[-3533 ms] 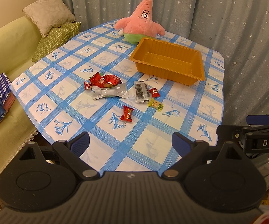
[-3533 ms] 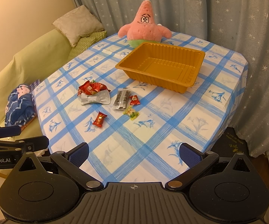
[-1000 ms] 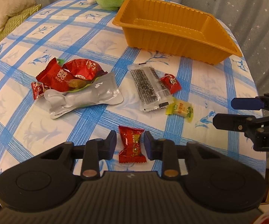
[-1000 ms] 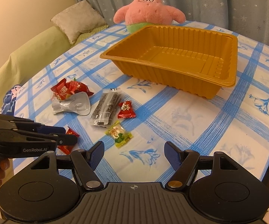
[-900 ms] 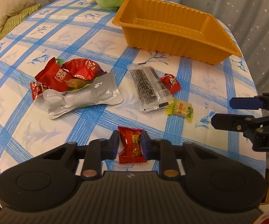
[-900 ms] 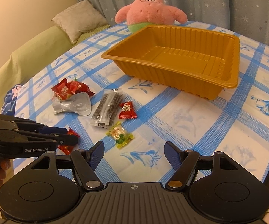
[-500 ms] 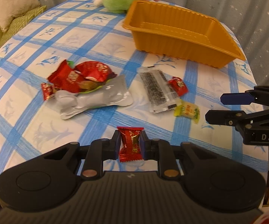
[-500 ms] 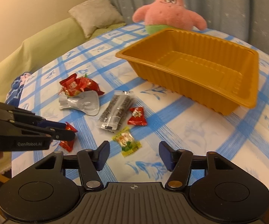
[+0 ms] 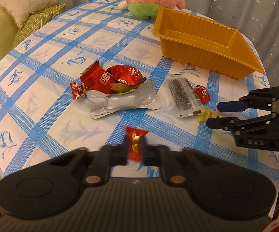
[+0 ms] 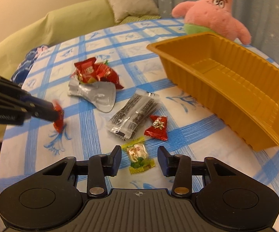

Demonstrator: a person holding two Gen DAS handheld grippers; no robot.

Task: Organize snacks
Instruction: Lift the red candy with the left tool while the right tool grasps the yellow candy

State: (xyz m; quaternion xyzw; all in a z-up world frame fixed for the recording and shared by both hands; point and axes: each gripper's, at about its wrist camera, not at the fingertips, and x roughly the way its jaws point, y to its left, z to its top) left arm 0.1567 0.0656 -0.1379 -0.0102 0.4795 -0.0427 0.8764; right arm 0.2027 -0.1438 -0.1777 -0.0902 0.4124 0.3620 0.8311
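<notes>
My left gripper (image 9: 135, 150) is shut on a small red candy (image 9: 135, 144) and holds it above the tablecloth; it also shows in the right wrist view (image 10: 59, 117). My right gripper (image 10: 139, 159) is open, its fingers either side of a yellow-green candy (image 10: 139, 158) on the table. The empty orange tray (image 10: 236, 89) stands at the right, also in the left wrist view (image 9: 207, 44). Loose on the cloth lie a dark clear-wrapped bar (image 10: 133, 114), a small red candy (image 10: 156, 127), a silver pouch (image 10: 95, 92) and a pile of red packets (image 10: 95, 73).
A pink star plush (image 10: 212, 13) sits behind the tray. A green sofa with cushions (image 9: 23, 9) is left of the table. The table edge (image 9: 270, 174) runs close at the right. My right gripper shows in the left wrist view (image 9: 255, 116).
My left gripper closed on the red candy and lifted it off the cloth. My right gripper came forward and down and narrowed around the yellow-green candy.
</notes>
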